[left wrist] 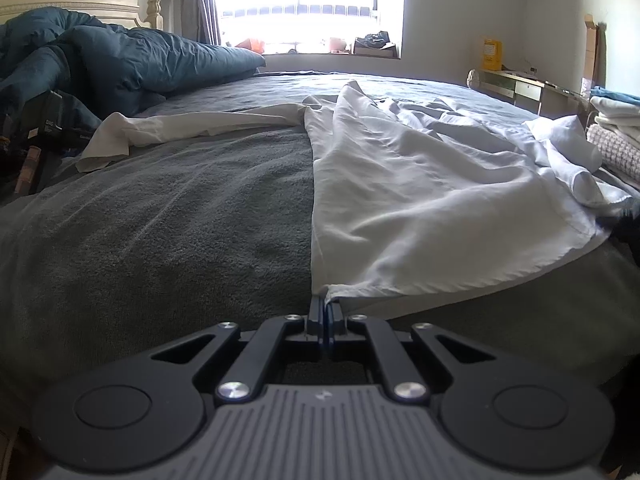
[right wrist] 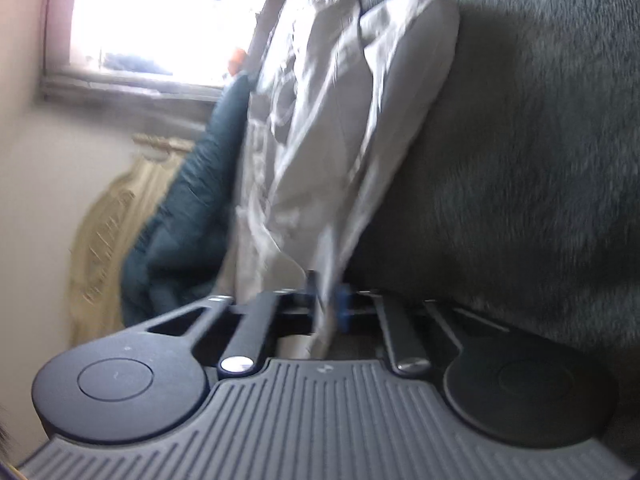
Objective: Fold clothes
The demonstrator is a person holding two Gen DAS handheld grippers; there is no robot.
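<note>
Dark box [left wrist: 52, 120] at the bed's far left edge with pale lettering too small to make out, yellow box [left wrist: 492, 54] on the tabletop at far right bearing an unreadable printed label, blurred circular print on the white shirt [right wrist: 320, 120], nothing legible

Bare grey fleece blanket [left wrist: 168, 216] on the bed open from 9 to 11 o'clock, rumpled white cotton shirt [left wrist: 420, 200] covering 12 to 3, heaped teal duvet [left wrist: 120, 52] blocking 10 o'clock far, stacked folded linens [left wrist: 616, 128] crowding 2 o'clock.
</note>
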